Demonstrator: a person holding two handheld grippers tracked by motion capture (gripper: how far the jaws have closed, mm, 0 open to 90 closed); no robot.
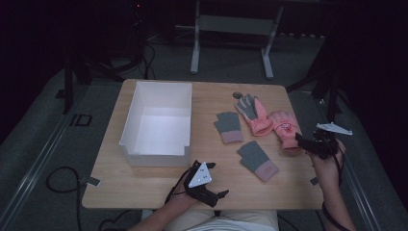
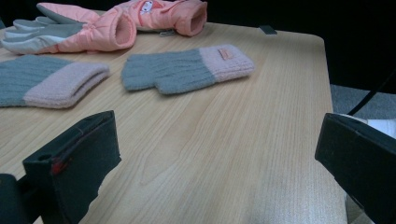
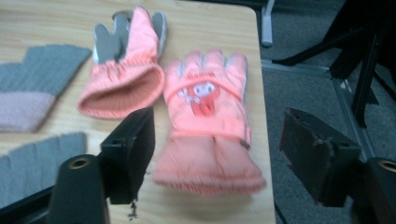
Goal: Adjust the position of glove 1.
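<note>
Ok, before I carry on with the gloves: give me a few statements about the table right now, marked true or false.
1. The white box has a glove in it. False: the inside that shows is bare, and all four gloves lie on the table.
2. The right gripper is open, with the pink cartoon glove lying past its jaws. True: neither pad presses on it.
3. The left gripper holds a grey knit glove. False: its jaws stand open over bare wood; the nearest grey knit glove lies farther off.
4. The two pink gloves lie side by side near the table's right edge. True: the second, the grey-palmed pink glove, lies to the cartoon one's left.
</note>
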